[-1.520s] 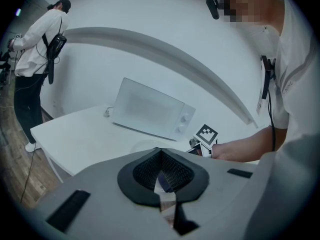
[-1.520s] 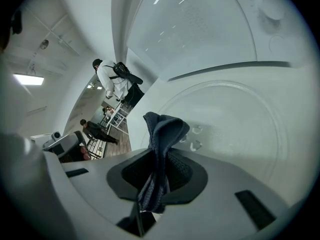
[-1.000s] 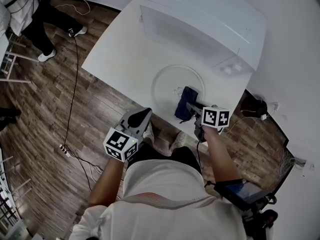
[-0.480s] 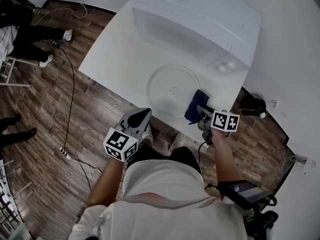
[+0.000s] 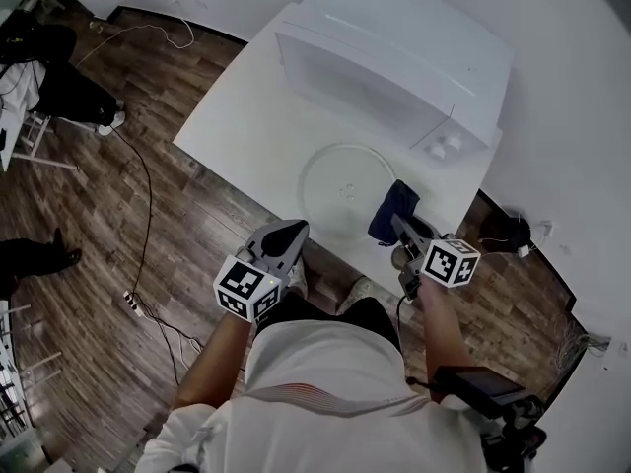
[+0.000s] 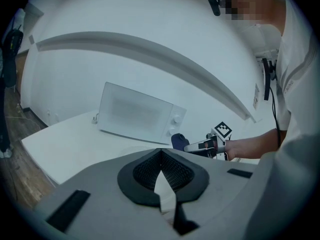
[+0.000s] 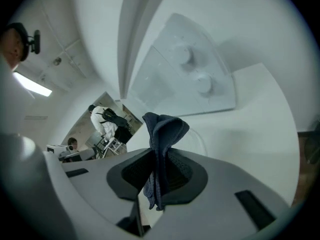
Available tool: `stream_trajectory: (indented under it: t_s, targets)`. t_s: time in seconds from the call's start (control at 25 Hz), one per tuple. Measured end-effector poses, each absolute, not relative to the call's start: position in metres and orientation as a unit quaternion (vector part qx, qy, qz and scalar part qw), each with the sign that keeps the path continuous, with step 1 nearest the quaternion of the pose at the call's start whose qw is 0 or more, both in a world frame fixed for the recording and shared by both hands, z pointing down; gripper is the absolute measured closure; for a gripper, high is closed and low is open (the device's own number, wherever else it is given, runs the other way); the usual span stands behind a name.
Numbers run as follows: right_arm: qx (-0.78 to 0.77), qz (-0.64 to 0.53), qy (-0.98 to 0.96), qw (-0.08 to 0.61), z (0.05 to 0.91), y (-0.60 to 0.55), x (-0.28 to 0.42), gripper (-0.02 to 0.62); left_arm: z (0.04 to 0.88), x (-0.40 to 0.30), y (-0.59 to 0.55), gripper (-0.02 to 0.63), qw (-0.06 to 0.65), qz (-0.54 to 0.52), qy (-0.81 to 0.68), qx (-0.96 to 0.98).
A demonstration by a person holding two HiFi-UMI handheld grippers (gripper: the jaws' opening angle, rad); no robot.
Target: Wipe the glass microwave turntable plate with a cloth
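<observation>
The round glass turntable plate (image 5: 340, 185) lies flat on the white table in front of the microwave. My right gripper (image 5: 406, 227) is shut on a dark blue cloth (image 5: 391, 211), which hangs at the plate's right edge; in the right gripper view the cloth (image 7: 161, 149) stands pinched between the jaws, with the plate's rim (image 7: 200, 139) just beyond. My left gripper (image 5: 284, 235) hovers at the table's near edge, below the plate, its jaws shut with nothing between them (image 6: 161, 176). The left gripper view shows the cloth (image 6: 179, 141) and right gripper (image 6: 197, 146) across the table.
A white microwave (image 5: 394, 52) stands at the back of the white table (image 5: 246, 116), its knobs (image 7: 196, 69) close to the right gripper. Wood floor with a cable (image 5: 146, 195) and a power strip lies left. A person's legs (image 5: 69, 92) show at the far left.
My right gripper has drawn the cloth from the plate's inner right part toward its right rim. The left gripper has stayed at the table's near edge.
</observation>
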State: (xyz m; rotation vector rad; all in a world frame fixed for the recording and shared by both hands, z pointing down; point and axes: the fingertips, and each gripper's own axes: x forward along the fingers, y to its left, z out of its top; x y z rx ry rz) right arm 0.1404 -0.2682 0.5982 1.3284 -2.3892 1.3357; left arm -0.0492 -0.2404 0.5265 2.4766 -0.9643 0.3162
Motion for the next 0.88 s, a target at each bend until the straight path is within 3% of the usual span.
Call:
stream_trajectory:
  t_s: [0.36, 0.88]
  targets:
    - [0.353, 0.245, -0.901, -0.058, 0.446, -0.249, 0.128, 0.534, 0.459, -0.023, -0.202, 0.595, 0.156, 0.103, -0.409, 0.893]
    - [0.331, 0.203, -0.919, -0.065, 0.401, -0.167, 0.16, 0.534, 0.407, -0.01, -0.125, 0.595, 0.125, 0.051, -0.456, 0.879]
